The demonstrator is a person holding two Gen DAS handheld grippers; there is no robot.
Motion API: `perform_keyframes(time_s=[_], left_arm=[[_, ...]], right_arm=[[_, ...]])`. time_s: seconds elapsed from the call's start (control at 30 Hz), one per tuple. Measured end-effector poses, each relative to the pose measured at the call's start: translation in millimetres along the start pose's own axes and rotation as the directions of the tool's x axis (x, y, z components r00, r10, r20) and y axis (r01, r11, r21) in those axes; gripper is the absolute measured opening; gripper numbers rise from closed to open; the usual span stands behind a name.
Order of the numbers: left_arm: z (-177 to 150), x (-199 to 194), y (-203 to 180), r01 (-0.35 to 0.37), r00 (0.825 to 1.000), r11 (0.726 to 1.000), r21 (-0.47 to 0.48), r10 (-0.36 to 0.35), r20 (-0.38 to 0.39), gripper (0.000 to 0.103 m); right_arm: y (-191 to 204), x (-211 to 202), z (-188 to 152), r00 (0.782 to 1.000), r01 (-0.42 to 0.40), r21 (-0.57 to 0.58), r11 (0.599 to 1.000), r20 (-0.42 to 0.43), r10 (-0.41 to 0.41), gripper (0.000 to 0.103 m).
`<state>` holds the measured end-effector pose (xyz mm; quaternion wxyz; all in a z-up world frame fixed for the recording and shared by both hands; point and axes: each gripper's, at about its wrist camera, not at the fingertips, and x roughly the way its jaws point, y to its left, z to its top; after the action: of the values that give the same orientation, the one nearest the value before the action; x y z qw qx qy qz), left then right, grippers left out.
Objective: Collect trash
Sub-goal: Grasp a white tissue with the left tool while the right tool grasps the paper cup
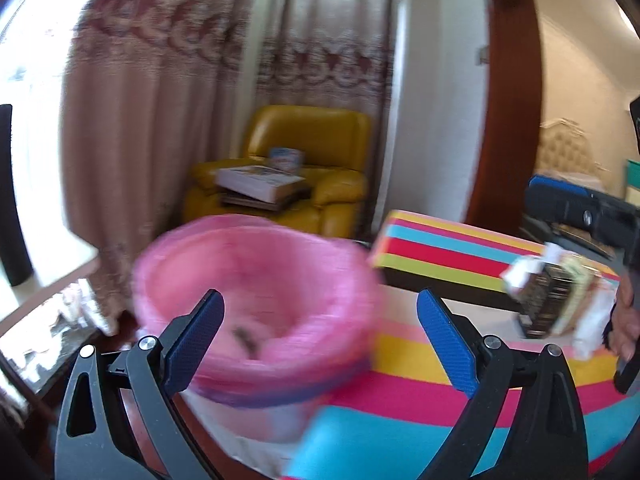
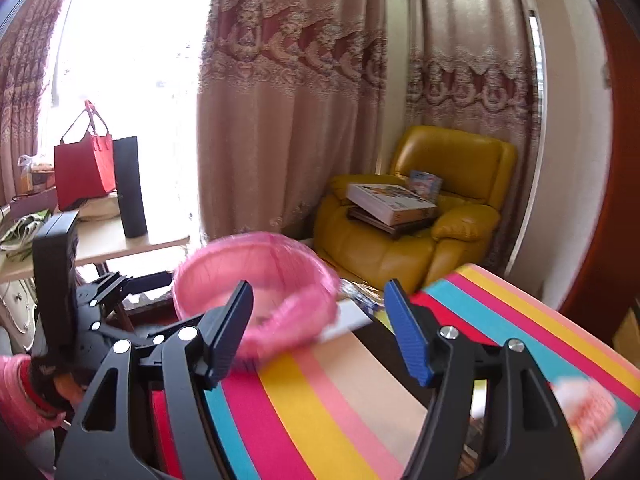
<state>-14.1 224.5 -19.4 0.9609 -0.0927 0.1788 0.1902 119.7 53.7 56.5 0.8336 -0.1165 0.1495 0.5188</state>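
Both tongs, left and right, stand wide open and empty. The pink-lined bin sits just ahead of the left pair. A crumpled wrapper lies on the striped desk, to their right.

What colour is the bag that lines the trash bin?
Pink; the bag shows best in the right wrist view.

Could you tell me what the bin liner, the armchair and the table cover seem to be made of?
Bin liner: likely thin pink plastic film, translucent and gathered at the rim. Armchair: mustard leather or imitation leather, glossy with puffy creased cushions; which one is unclear. Table cover: striped, smooth and flat, possibly cloth or vinyl.
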Motion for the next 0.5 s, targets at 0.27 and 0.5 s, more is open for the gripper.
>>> perform_keyframes(time_s=[0.27, 0.5], left_arm=[[-11, 20, -106, 0.221, 0.972, 0.972, 0.078, -0.213, -0.097, 0.091], [-29, 27, -180, 0.341, 0.932, 0.929, 0.145, -0.313, -0.183, 0.091]], right_arm=[[-63, -89, -59, 0.977, 0.212, 0.095, 0.973, -0.026, -0.210, 0.070], [-120, -156, -119, 0.911, 0.411, 0.175, 0.895, -0.102, -0.399, 0.070]])
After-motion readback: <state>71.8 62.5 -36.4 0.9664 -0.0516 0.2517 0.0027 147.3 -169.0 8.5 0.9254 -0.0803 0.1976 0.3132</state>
